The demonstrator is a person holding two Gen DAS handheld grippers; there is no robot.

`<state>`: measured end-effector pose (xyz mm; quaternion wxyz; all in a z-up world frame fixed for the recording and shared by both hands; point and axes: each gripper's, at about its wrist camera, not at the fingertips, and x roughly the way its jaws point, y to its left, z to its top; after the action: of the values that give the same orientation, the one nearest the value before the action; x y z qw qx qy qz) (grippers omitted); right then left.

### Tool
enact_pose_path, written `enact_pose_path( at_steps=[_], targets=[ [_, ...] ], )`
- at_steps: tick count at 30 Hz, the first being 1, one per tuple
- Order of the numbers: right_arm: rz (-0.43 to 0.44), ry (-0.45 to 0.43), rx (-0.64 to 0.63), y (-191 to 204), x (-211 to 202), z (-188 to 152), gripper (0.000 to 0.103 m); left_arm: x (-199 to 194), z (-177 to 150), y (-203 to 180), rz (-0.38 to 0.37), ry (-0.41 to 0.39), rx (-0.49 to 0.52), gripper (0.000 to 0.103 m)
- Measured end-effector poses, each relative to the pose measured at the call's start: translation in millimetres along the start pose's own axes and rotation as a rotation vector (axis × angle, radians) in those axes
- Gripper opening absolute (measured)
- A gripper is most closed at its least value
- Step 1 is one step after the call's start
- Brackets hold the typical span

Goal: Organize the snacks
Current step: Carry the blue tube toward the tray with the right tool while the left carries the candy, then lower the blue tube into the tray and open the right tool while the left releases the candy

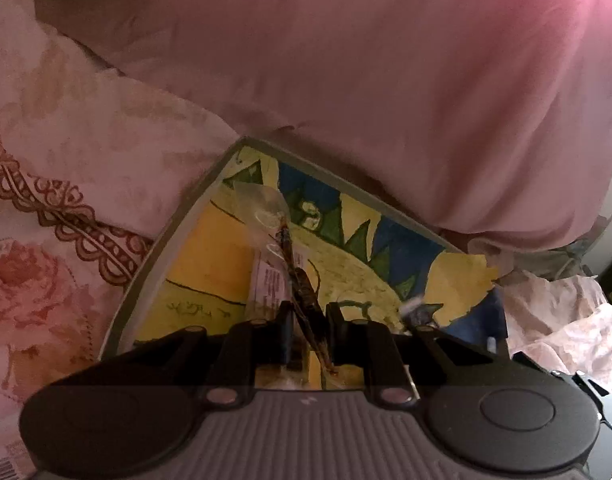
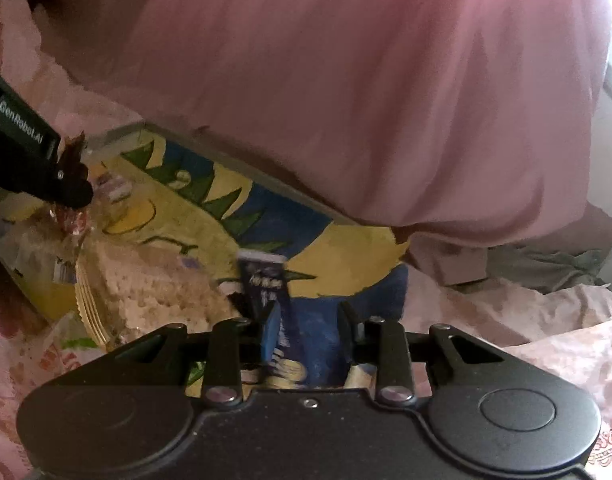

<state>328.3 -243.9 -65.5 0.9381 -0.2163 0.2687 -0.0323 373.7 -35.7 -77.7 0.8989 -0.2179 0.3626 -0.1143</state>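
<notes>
A shallow box with a grey rim (image 1: 174, 236) and a yellow, blue and green painted floor lies on the bed. My left gripper (image 1: 308, 314) is shut on a clear-wrapped snack (image 1: 300, 280) with a thin brown strip inside, held over the box. The right wrist view shows that left gripper (image 2: 72, 194) at the far left, over the box's (image 2: 266, 178) left end. My right gripper (image 2: 308, 324) is open above the blue corner. A dark blue snack packet (image 2: 266, 280) stands between its fingers, leaning on the left finger (image 2: 268, 326), with a gap to the right one.
A clear-wrapped cream-coloured crumbly snack (image 2: 154, 292) and a yellow packet (image 2: 46, 284) lie at the box's left end. A big mass of pink cloth (image 1: 386, 80) overhangs the far rim. Floral bedding (image 1: 46, 260) surrounds the box, and crumpled white wrapping (image 1: 566, 312) lies to its right.
</notes>
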Motion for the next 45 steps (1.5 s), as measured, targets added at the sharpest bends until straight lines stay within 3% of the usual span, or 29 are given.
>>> enact_pose_path(
  at_steps=[8, 13, 18, 23, 32, 34, 35, 45],
  targets=[
    [0.017, 0.033, 0.024, 4, 9, -4, 0.035, 8, -1, -1, 0.012, 0.02, 0.029, 0.018],
    [0.032, 0.044, 0.079, -2, 5, -3, 0.05, 7, -1, -5, 0.017, 0.026, 0.052, 0.019],
    [0.043, 0.045, 0.132, -8, -4, 2, 0.067, 3, -1, -8, 0.029, 0.023, 0.06, 0.036],
    [0.046, 0.036, 0.153, -12, -15, 4, 0.075, -2, -2, -14, 0.029, 0.014, 0.072, 0.062],
    [0.052, 0.029, 0.196, -23, -47, 4, 0.081, -24, -9, -30, 0.03, -0.011, 0.114, 0.088],
    [0.048, 0.017, 0.215, -29, -58, 3, 0.096, -33, -10, -35, 0.03, -0.028, 0.131, 0.094],
    [0.044, 0.003, 0.225, -31, -64, 3, 0.097, -37, -12, -37, 0.032, -0.037, 0.138, 0.098],
    [0.094, -0.089, 0.328, -52, -126, -4, 0.102, -93, -28, -47, 0.061, -0.125, 0.204, 0.102]
  ],
)
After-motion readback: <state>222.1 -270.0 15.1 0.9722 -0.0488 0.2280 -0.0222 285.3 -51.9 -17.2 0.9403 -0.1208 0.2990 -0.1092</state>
